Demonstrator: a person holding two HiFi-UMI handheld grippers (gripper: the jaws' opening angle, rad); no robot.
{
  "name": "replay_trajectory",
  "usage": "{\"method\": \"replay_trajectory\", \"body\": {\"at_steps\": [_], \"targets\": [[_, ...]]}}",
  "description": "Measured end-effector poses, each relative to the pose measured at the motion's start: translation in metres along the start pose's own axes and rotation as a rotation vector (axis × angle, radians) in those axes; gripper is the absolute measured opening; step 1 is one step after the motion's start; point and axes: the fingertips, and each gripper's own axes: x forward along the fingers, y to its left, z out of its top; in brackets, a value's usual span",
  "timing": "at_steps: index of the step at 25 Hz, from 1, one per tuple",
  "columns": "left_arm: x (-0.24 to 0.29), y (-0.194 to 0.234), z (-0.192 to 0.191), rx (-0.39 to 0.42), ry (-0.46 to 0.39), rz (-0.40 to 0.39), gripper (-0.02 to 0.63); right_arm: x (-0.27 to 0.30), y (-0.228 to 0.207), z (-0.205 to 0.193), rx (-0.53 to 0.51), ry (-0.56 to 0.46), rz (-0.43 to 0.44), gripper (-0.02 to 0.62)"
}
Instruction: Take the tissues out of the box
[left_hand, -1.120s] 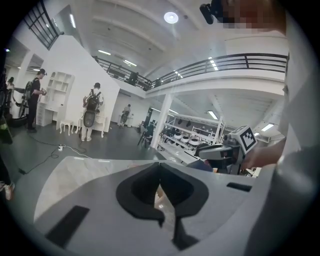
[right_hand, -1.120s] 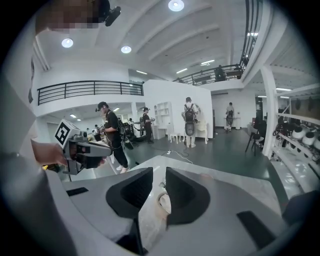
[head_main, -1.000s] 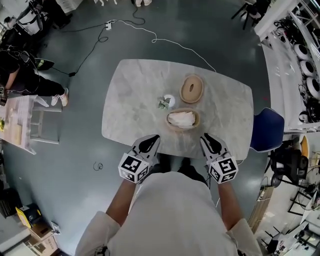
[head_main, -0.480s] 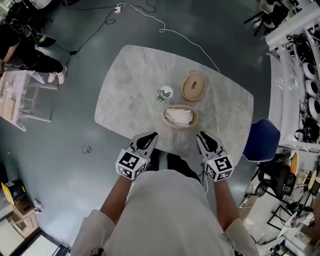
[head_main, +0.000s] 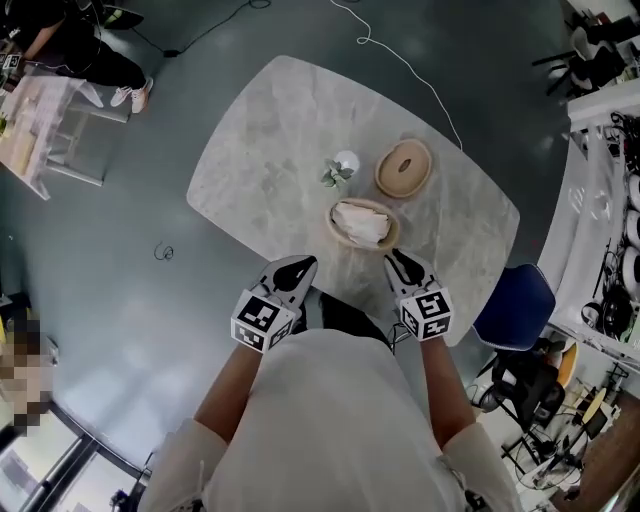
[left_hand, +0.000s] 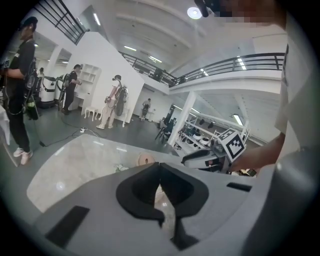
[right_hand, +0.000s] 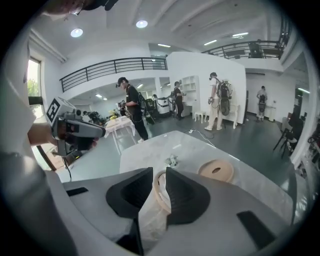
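A round wooden tissue box (head_main: 362, 224) stands uncovered on the marble table (head_main: 260, 170), with white tissues (head_main: 358, 222) bunched inside. Its wooden lid (head_main: 404, 168) lies flat just beyond it. My left gripper (head_main: 297, 265) hovers at the table's near edge, left of the box, jaws shut and empty. My right gripper (head_main: 398, 260) hovers at the near edge to the right of the box, jaws a narrow gap apart with nothing held. In the right gripper view the box rim (right_hand: 159, 192) and the tissues (right_hand: 150, 215) show through that gap.
A small white pot with a green plant (head_main: 343, 166) stands left of the lid. A blue chair (head_main: 515, 305) sits off the table's right side. A cable (head_main: 400, 60) runs over the floor beyond the table. Several people stand far back in the hall (right_hand: 131, 112).
The head view has swung, so the table looks turned. Both grippers stay at the near edge, a little closer to the box. Nothing was grasped.
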Motion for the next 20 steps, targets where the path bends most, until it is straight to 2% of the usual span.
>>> {"method": "replay_trajectory", "body": {"at_steps": [10, 20], "targets": [[0.008, 0.005, -0.002, -0.060, -0.007, 0.120, 0.009, 0.071, -0.027, -0.050, -0.235, 0.216, 0.157, 0.100], [0.011, 0.003, -0.019, -0.094, 0.020, 0.168, 0.009, 0.132, -0.038, -0.116, -0.369, 0.439, 0.276, 0.101]]}}
